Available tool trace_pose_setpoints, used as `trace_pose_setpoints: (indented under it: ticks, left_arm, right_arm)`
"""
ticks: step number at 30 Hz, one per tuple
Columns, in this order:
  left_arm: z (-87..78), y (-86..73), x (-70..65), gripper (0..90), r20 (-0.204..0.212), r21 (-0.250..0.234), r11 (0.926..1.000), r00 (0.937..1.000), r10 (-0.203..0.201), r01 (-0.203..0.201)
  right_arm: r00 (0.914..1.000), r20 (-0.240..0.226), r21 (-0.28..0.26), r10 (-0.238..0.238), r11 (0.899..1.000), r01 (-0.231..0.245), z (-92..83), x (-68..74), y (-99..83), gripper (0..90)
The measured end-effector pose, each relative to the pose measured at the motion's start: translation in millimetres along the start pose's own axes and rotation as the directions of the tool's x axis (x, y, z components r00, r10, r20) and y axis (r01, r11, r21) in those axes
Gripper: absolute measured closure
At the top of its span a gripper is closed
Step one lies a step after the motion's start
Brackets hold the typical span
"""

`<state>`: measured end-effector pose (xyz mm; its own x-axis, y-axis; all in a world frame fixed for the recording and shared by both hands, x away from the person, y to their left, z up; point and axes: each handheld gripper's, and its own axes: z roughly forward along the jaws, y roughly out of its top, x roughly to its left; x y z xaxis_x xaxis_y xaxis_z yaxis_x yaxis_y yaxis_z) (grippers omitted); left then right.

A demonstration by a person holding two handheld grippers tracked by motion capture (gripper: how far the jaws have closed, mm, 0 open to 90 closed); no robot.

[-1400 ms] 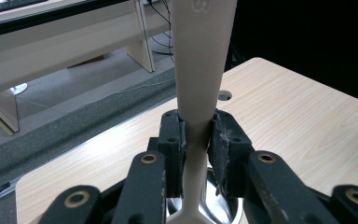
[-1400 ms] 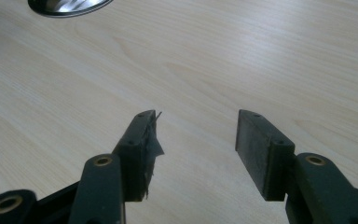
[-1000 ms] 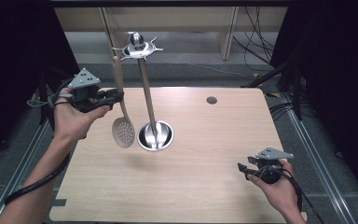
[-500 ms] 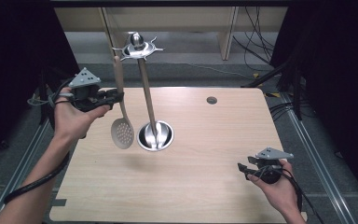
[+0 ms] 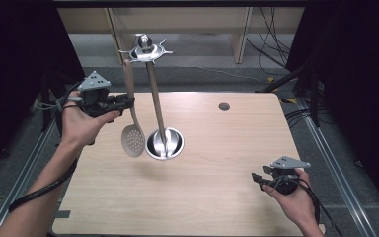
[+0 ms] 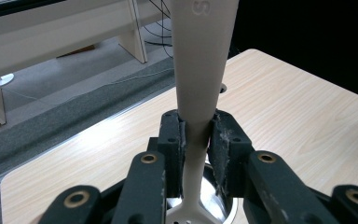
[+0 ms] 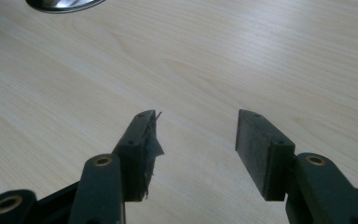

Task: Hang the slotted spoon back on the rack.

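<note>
Across the table (image 5: 217, 148), little to snag on: bare wood apart from a small cable hole (image 5: 224, 105) toward the far edge.

Toward the far edge, left of centre, stood a tall steel utensil stand (image 5: 154, 89) on a round base (image 5: 164, 144), leaning slightly in the high view. Top-heavy by the look of it. Judged the main risk: a sideways pull or push at the top could have tipped it over, with nothing steadying the base.

Just left of the pole, above the table and clear of it, hung a pale slotted skimmer (image 5: 133, 140), head down beside the base, handle tip up at the hook crown (image 5: 145, 48). Could not tell whether the tip sat on a hook or only beside it. If only beside it, letting go would have dropped the skimmer onto the table or against the base.

Held mid-handle by the left gripper (image 5: 127, 102), fingers (image 6: 172, 140) clamped on the narrow neck of the handle from both sides. Smooth, tapering handle, so a likely slip downward or a swing of the head into the pole under a loose or tilted grip.

Near the right end of the near edge, low over the wood, waited the right gripper (image 5: 257, 178), fingers (image 7: 137, 140) spread wide on nothing. Too far off to catch a fall or brace the stand.
</note>
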<state>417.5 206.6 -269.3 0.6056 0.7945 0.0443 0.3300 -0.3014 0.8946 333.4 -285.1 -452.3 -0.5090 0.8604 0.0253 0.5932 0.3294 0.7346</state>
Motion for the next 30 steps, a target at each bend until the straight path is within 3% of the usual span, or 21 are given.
trace_pose_setpoints:
  ticks: [1, 2, 3, 4, 9, 10, 12, 13, 14, 15, 17, 20, 24, 25, 27, 30]
  left_arm:
    - [0.0, -0.3, -0.9, 74.1, -0.001, 0.009, 0.9999, 0.9999, -0.014, 0.014]
    - [1.2, 1.3, 1.1, 74.1, -0.008, -0.007, 0.9998, 0.9998, 0.018, -0.019]
    - [1.2, 1.3, 1.1, 74.2, -0.008, -0.007, 0.9998, 0.9998, 0.018, -0.019]
    - [1.6, 1.7, -0.1, 74.1, -0.001, -0.003, 1.0000, 1.0000, 0.004, -0.004]
    - [3.4, 1.5, -1.3, 74.1, 0.001, 0.004, 0.9999, 0.9999, -0.011, 0.011]
    - [4.0, 1.7, -0.4, 74.1, -0.002, 0.002, 1.0000, 1.0000, 0.003, -0.003]
    - [4.7, 0.3, -0.8, 74.0, -0.013, 0.006, 1.0000, 0.9999, -0.005, 0.005]
    - [6.3, -1.3, -1.4, 73.9, -0.003, -0.006, 0.9999, 0.9999, -0.013, 0.013]
    - [6.3, -1.3, -1.4, 73.8, -0.003, -0.006, 0.9999, 0.9999, -0.013, 0.013]
    - [6.8, -1.5, 0.3, 73.8, -0.009, -0.024, 0.9994, 0.9997, 0.024, -0.024]
    - [6.9, -2.8, -1.3, 73.6, -0.003, -0.026, 0.9997, 1.0000, 0.003, -0.003]
    - [6.0, -5.3, -2.4, 72.9, -0.012, -0.037, 0.9993, 0.9999, 0.002, -0.003]
    - [3.1, -10.8, -2.8, 62.8, -0.016, -0.086, 0.9961, 0.9997, 0.020, -0.021]
    - [1.3, -14.0, -3.2, 62.8, -0.019, -0.109, 0.9937, 0.9995, 0.023, -0.025]
    - [-2.4, -19.4, -4.2, 52.6, -0.031, -0.138, 0.9900, 0.9992, 0.027, -0.031]
    - [-9.6, -31.7, -5.2, 48.3, -0.045, -0.177, 0.9835, 0.9985, 0.030, -0.037]
  right_arm:
    - [1.0000, 0.000, -0.002, -0.003, 1.000, 0.003, 0.1, -0.2, 0.1, 48.6]
    - [0.9995, -0.010, 0.004, 0.029, 1.000, -0.029, -0.1, 2.2, 0.0, 48.6]
    - [0.9995, -0.011, 0.002, 0.030, 1.000, -0.030, -0.1, 2.3, 0.0, 48.6]
    - [1.0000, 0.000, -0.003, -0.005, 1.000, 0.005, 0.0, -0.3, 0.1, 48.5]
    - [1.0000, 0.000, -0.005, 0.001, 1.000, -0.001, -0.4, 0.0, 0.2, 48.5]
    - [1.0000, 0.000, -0.005, 0.001, 1.000, -0.001, -0.4, 0.0, 0.2, 48.5]
    - [0.9998, -0.007, -0.018, -0.019, 1.000, 0.018, 1.0, -1.5, 0.1, 48.5]
    - [0.9998, -0.005, -0.017, -0.018, 1.000, 0.018, 0.8, -1.4, 0.1, 48.5]
    - [0.9999, -0.006, -0.004, 0.016, 1.000, -0.016, -0.2, 1.1, -0.2, 48.5]
    - [0.9999, -0.008, -0.002, 0.014, 1.000, -0.015, -0.3, 1.0, -0.1, 48.4]
    - [0.9997, -0.008, -0.004, 0.024, 1.000, -0.024, -0.1, 1.7, -0.2, 48.4]
    - [0.9999, -0.005, -0.008, 0.012, 1.000, -0.012, 0.4, 1.3, -0.9, 48.3]
    - [0.9996, -0.010, 0.000, 0.027, 1.000, -0.027, -0.5, 2.2, -0.4, 48.1]
    - [0.9996, -0.010, 0.000, 0.027, 1.000, -0.027, -0.5, 2.2, -0.4, 48.1]
    - [0.9998, -0.006, -0.006, 0.020, 1.000, -0.020, -0.4, 1.2, -0.5, 48.0]
    - [0.9998, -0.006, -0.007, 0.019, 1.000, -0.019, -0.6, 1.2, -0.4, 47.8]
